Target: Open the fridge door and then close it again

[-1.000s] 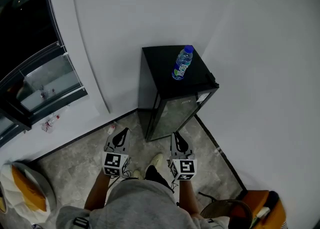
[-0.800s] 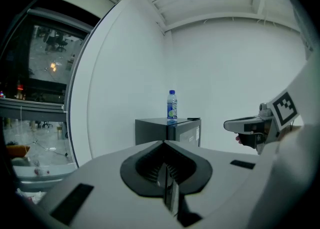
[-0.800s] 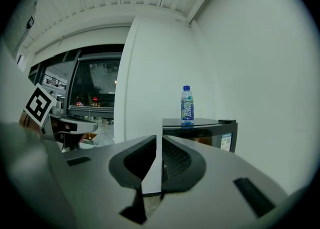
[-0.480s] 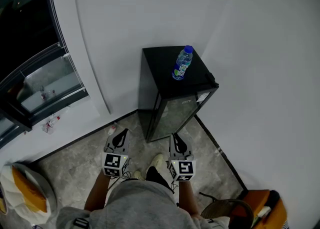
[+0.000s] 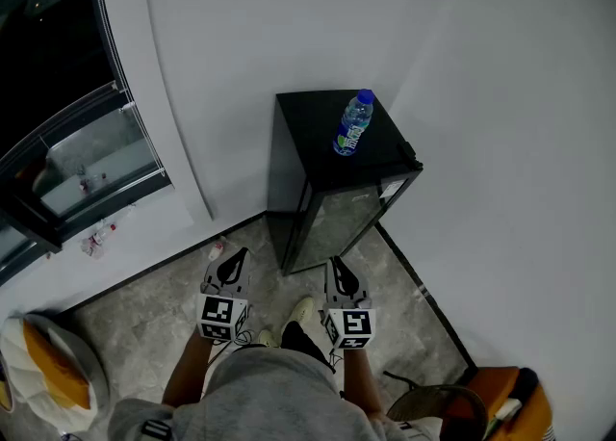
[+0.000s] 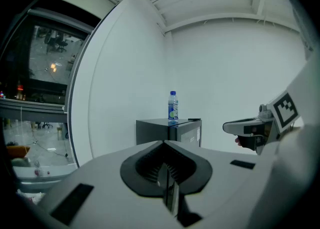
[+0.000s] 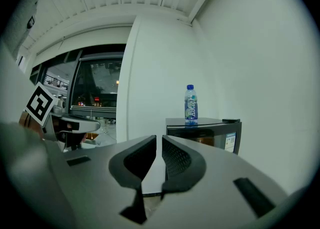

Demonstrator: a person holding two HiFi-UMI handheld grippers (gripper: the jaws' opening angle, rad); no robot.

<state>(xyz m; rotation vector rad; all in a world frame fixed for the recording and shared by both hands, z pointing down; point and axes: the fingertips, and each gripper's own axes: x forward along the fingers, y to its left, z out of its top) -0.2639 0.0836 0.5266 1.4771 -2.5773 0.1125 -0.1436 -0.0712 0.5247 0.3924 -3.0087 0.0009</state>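
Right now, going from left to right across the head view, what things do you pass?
window → left gripper → fridge → orange object. The bottle and the right gripper fall within the fridge's width, so they are left out.

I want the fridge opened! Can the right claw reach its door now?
Probably not without a step closer: the right claw hangs apart from the fridge door, though only floor lies between them.
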